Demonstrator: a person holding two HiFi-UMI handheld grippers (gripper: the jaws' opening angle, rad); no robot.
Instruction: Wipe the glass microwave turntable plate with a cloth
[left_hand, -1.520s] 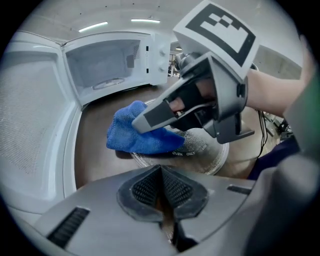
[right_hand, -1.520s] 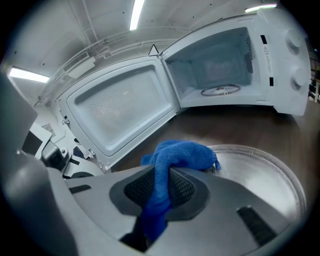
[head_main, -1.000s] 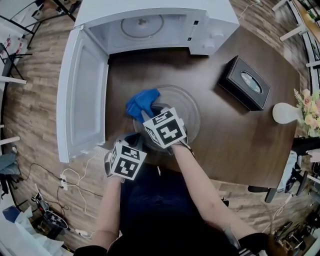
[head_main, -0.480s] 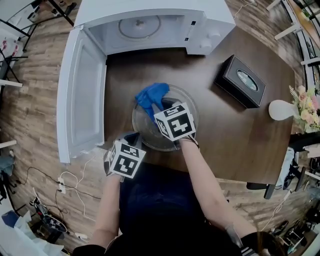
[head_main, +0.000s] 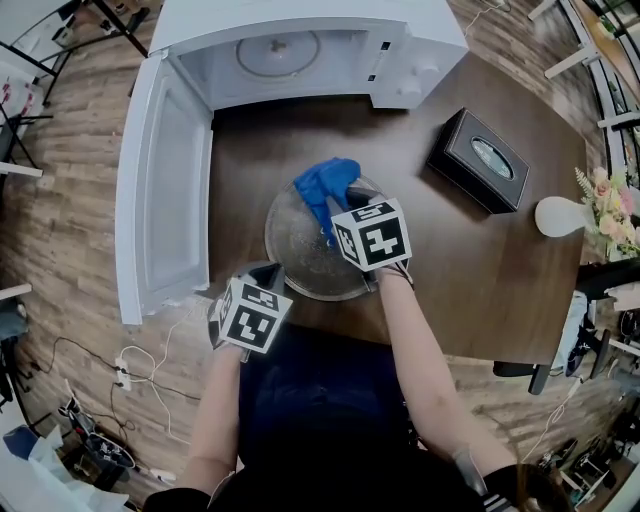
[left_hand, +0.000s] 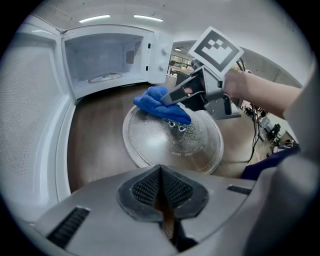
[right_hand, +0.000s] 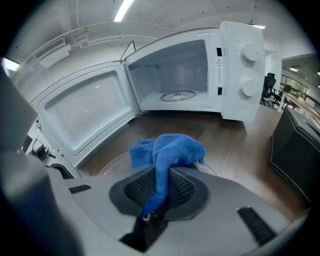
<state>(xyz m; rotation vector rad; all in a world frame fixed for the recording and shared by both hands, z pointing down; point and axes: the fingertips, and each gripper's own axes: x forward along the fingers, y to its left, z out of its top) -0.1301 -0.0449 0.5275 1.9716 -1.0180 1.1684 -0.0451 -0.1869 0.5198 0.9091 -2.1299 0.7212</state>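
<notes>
The round glass turntable plate (head_main: 305, 250) lies on the dark wooden table (head_main: 470, 260) in front of the microwave. My right gripper (head_main: 338, 212) is shut on a blue cloth (head_main: 328, 183) and presses it on the plate's far side. In the right gripper view the cloth (right_hand: 170, 150) bunches out ahead of the jaws, with a strip pinched between them at my right gripper (right_hand: 159, 197). The left gripper view shows the cloth (left_hand: 155, 102) resting on the speckled plate (left_hand: 170, 140). My left gripper (head_main: 270, 280) sits at the plate's near-left rim, its jaws closed on that rim.
A white microwave (head_main: 420, 45) stands at the back of the table, its door (head_main: 165, 190) swung wide to the left and its inside empty of the plate. A black tissue box (head_main: 485, 160) and a white vase (head_main: 562, 218) with flowers stand at the right.
My right gripper has swept the blue cloth across the plate's far side from left to right. The left gripper has stayed at the near-left rim.
</notes>
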